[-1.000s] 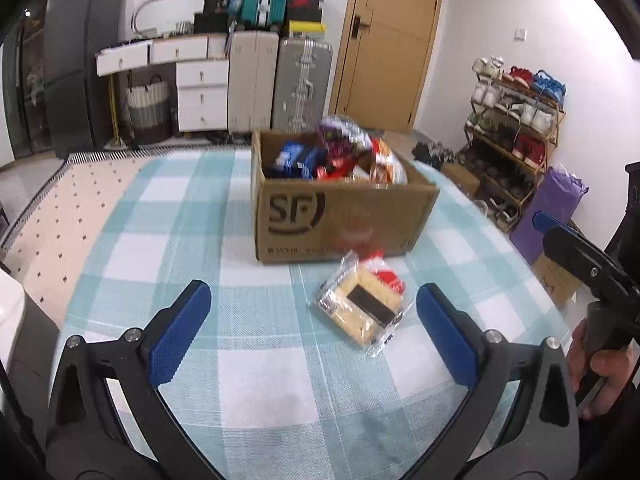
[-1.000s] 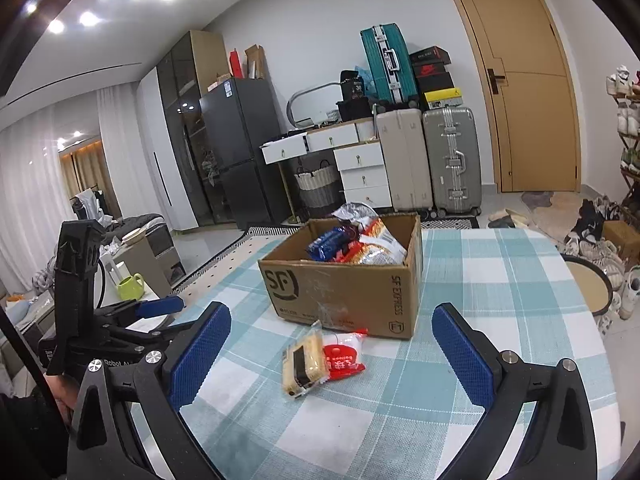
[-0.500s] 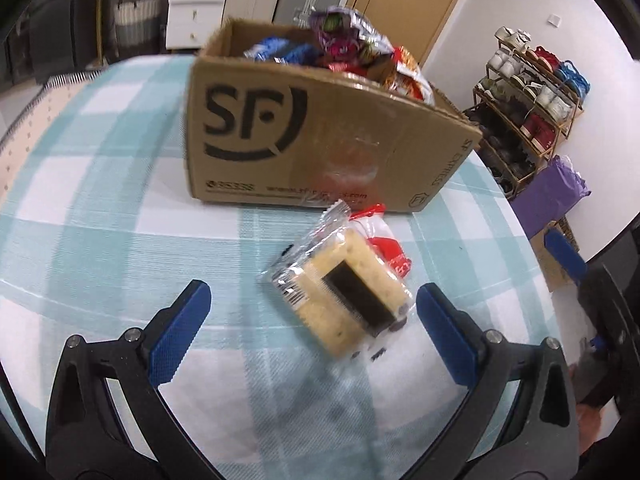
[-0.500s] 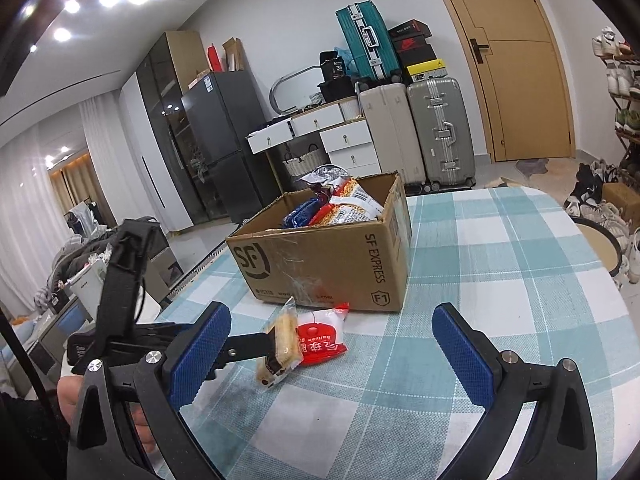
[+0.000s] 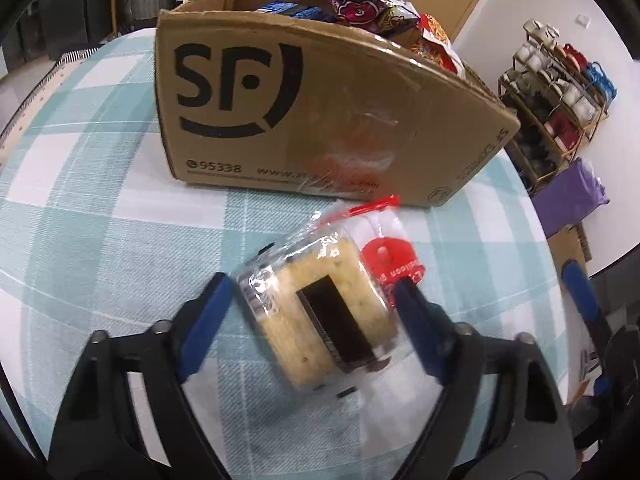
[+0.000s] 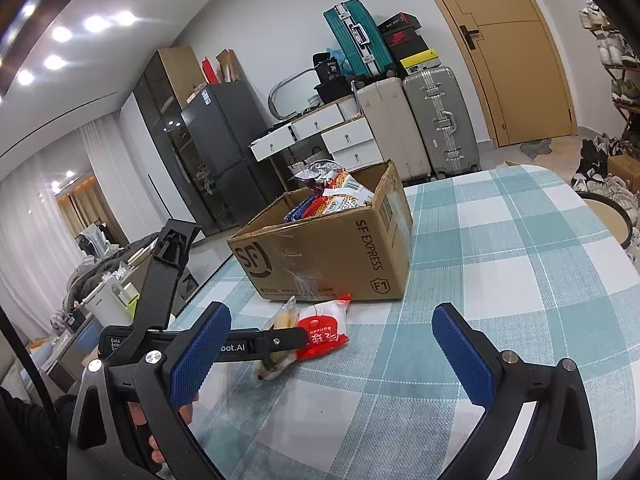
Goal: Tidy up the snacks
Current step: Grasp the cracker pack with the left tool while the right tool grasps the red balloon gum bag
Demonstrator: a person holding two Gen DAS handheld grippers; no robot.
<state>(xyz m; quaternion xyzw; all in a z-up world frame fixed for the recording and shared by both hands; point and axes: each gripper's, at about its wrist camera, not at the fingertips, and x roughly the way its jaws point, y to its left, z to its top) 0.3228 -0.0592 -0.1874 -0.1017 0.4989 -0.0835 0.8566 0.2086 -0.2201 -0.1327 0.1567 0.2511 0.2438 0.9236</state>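
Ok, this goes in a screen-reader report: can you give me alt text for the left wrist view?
The left tool is closing around a clear-wrapped snack cake lying on a teal checked tablecloth, its blue pads either side of the packet. Just behind stands an open SF cardboard box filled with snack bags.

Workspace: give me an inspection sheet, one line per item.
Surface: table under a teal-and-white checked cloth.
Job's things: clear-wrapped yellow snack and red-and-white packet lying before the open cardboard box, which is full of snack bags.
Clutter: nothing seen on the cloth.
Grippers: left hand-held gripper closing, snack between its fingers, pads not yet pressing; right hand-held gripper open, empty.
Cables: nothing seen.
Surroundings: suitcases, white drawers, door, shoe rack.
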